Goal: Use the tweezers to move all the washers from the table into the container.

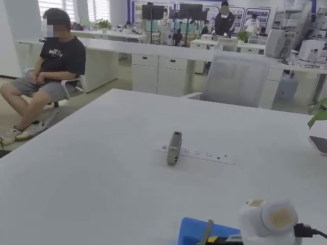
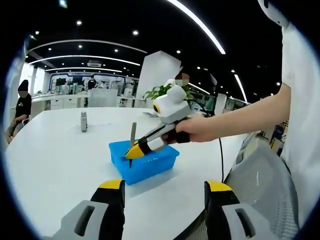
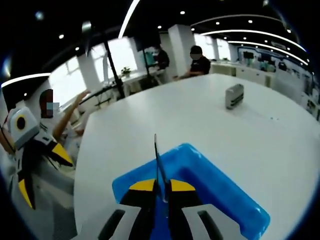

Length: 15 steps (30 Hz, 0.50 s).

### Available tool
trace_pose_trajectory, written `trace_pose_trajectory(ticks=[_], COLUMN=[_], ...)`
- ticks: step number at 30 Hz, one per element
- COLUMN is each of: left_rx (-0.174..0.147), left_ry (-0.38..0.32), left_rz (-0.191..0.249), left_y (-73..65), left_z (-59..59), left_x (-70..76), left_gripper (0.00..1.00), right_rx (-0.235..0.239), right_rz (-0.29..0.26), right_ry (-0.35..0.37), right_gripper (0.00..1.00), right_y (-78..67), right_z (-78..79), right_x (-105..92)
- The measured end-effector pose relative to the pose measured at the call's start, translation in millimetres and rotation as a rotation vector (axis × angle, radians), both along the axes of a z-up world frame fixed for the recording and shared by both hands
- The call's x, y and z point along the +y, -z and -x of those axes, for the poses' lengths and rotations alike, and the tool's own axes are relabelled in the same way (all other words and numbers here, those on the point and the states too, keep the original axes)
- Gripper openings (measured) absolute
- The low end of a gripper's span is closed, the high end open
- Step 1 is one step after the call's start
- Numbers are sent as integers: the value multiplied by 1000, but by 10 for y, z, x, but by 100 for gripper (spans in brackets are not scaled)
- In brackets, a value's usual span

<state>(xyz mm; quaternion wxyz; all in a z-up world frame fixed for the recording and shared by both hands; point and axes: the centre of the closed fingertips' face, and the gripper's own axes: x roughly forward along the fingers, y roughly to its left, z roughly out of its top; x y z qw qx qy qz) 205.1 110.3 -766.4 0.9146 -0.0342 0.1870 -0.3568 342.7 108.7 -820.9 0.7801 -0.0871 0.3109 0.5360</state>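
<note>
A blue plastic container [image 1: 191, 229] [image 2: 150, 167] [image 3: 215, 185] sits on the white table close to its near edge. My right gripper [image 1: 217, 239] [image 2: 134, 150] [image 3: 157, 187] hangs over the container's near corner, shut on metal tweezers [image 1: 207, 232] [image 2: 133, 134] [image 3: 158, 160]. The tweezers' thin tips stick out past the jaws above the container. My left gripper [image 2: 165, 186] [image 3: 44, 172] is off to the side beyond the table edge, open and holding nothing, facing the container.
A grey device [image 1: 174, 147] lies on a white power strip [image 1: 204, 154] mid-table. A phone [image 1: 319, 144] rests at the right edge. A grey chair [image 1: 235, 79] stands behind the table, and a person [image 1: 51, 76] sits at the far left.
</note>
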Motion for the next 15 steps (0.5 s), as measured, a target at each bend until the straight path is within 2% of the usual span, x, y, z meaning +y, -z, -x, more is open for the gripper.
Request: trace_pose_trajectory(ticks=[5, 8, 11, 12, 15], left_rx=[9, 17, 30, 33, 34], left_ry=[11, 21, 38, 40, 65], left_rz=[-10, -21, 39, 47, 37], left_y=[22, 47, 12, 8, 15], left_z=[20, 37, 58, 60, 86], left_x=[-15, -23, -71, -73, -91], left_gripper=[63, 62, 70, 71, 65], right_rx=[-37, -44, -64, -75, -107], right_rz=[14, -7, -19, -17, -25], right_ry=[-23, -15, -16, -22, -40], right_gripper=[5, 5, 5, 5, 5], right_y=[-37, -102, -183, -209, -272], right_z=[43, 56, 83, 101, 130], right_x=[8, 6, -5, -10, -79])
